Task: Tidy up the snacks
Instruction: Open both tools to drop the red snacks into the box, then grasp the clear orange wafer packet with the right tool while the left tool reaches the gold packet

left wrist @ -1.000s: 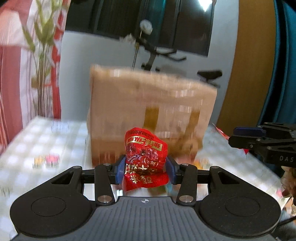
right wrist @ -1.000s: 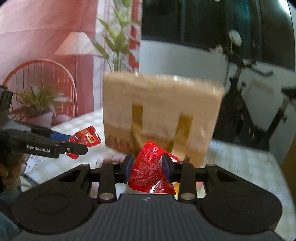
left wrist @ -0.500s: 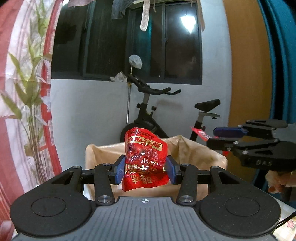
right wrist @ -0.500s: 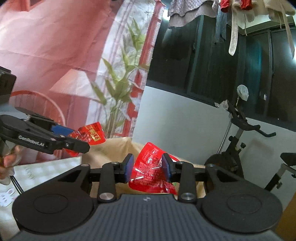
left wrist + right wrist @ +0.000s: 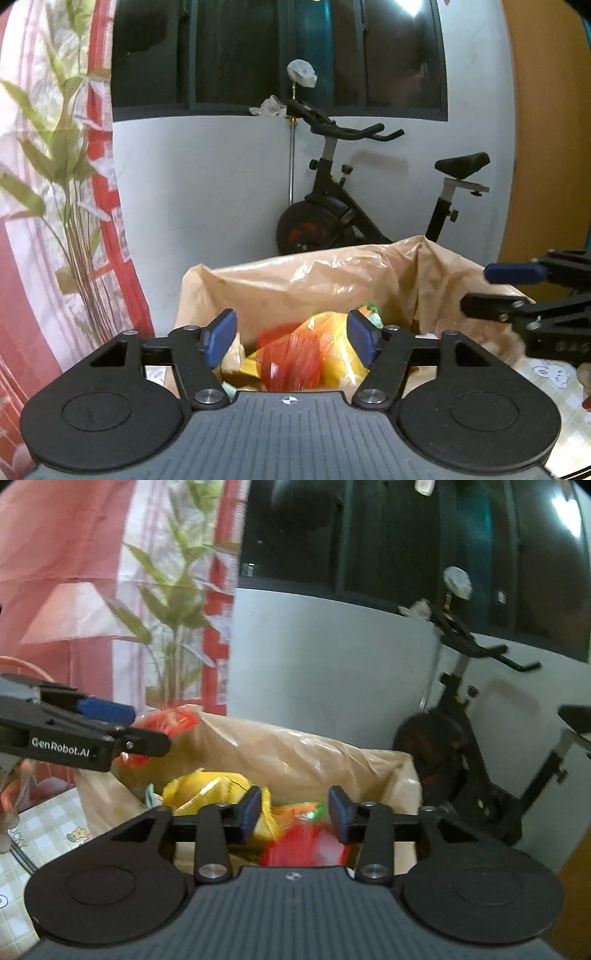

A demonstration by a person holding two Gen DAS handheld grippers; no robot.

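Left gripper [image 5: 293, 341] and right gripper [image 5: 294, 814] are both held over the lined box [image 5: 332, 273], jaws spread, nothing gripped. Snack packets [image 5: 295, 354] lie directly below the fingers, toward 6 o'clock. Which gripper is nearer cannot be told; packet axes are blurred.

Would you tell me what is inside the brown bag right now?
The brown bag holds a yellow packet, red packets and a green-edged wrapper. Anything deeper is covered by these and the bag's walls.

The left tool [image 5: 291, 341] hangs spread wide above snack packets [image 5: 295, 360] inside the lined box [image 5: 332, 273].
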